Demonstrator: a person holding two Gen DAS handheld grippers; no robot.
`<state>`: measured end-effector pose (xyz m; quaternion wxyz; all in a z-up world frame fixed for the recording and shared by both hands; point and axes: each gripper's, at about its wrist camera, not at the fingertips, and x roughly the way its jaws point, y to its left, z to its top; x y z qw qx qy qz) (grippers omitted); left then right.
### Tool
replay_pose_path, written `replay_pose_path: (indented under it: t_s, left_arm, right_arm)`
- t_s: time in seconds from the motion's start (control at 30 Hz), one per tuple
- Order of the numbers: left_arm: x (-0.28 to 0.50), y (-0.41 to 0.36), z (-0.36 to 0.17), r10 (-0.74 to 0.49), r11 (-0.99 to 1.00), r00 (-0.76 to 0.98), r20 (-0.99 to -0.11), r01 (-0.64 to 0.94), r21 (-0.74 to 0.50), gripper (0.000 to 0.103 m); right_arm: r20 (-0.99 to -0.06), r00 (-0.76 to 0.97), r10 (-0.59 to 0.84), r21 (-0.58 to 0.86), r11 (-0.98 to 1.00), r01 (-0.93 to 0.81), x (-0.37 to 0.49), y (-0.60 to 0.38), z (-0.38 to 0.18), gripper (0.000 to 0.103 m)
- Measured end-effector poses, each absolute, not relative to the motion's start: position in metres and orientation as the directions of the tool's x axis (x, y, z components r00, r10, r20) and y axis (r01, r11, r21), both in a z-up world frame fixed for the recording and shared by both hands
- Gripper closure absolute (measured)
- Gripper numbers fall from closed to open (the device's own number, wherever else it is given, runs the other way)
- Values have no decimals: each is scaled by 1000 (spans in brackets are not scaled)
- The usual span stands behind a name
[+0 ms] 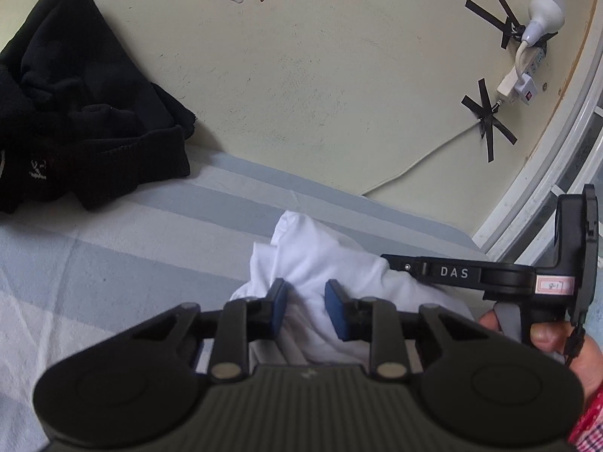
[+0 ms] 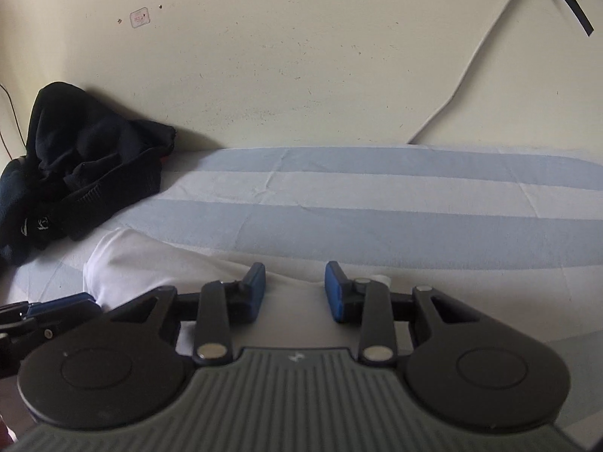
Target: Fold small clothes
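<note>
A small white garment [image 1: 320, 263] lies bunched on the striped blue and white bed sheet [image 1: 132, 248]. My left gripper [image 1: 306, 303] is open, its blue pads on either side of a raised fold of the cloth. My right gripper [image 1: 444, 272] comes in from the right, its tip against the garment's right side. In the right wrist view my right gripper [image 2: 295, 288] is open over the white garment [image 2: 150, 263], with the left gripper's tip [image 2: 56, 310] at the lower left.
A pile of black clothes [image 1: 83, 113] lies at the back left of the bed against the cream wall; it also shows in the right wrist view [image 2: 86, 165]. A white bulb and socket [image 1: 539, 22] are taped to the wall at right, with a cable running down.
</note>
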<state>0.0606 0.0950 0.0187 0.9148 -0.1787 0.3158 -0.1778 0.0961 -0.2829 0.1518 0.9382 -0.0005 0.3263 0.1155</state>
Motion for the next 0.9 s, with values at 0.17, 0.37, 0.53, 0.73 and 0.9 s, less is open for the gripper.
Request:
replay_pose_path:
  t_s: [0.17, 0.37, 0.53, 0.73, 0.9]
  left_arm:
    - [25, 133, 28, -449, 839, 782, -432, 203, -505, 56]
    - [-6, 186, 26, -416, 799, 825, -382, 131, -587, 56]
    - [-5, 189, 34, -415, 789, 832, -369, 127, -601, 56]
    - [-4, 170, 38, -439, 806, 815, -379, 171, -566, 52]
    - [6, 155, 31, -456, 813, 792, -405, 185, -552, 44]
  right_arm:
    - [-532, 814, 235, 100, 972, -214, 66, -289, 174, 64]
    - [-431, 821, 373, 46, 918, -393, 2, -275, 196, 63]
    - [-530, 712, 461, 19, 846, -533, -1, -215, 165, 72]
    - [-596, 515, 616, 33, 660, -750, -37, -163, 140, 71]
    - [-529, 544, 652, 84, 678, -730, -62, -206, 159, 71]
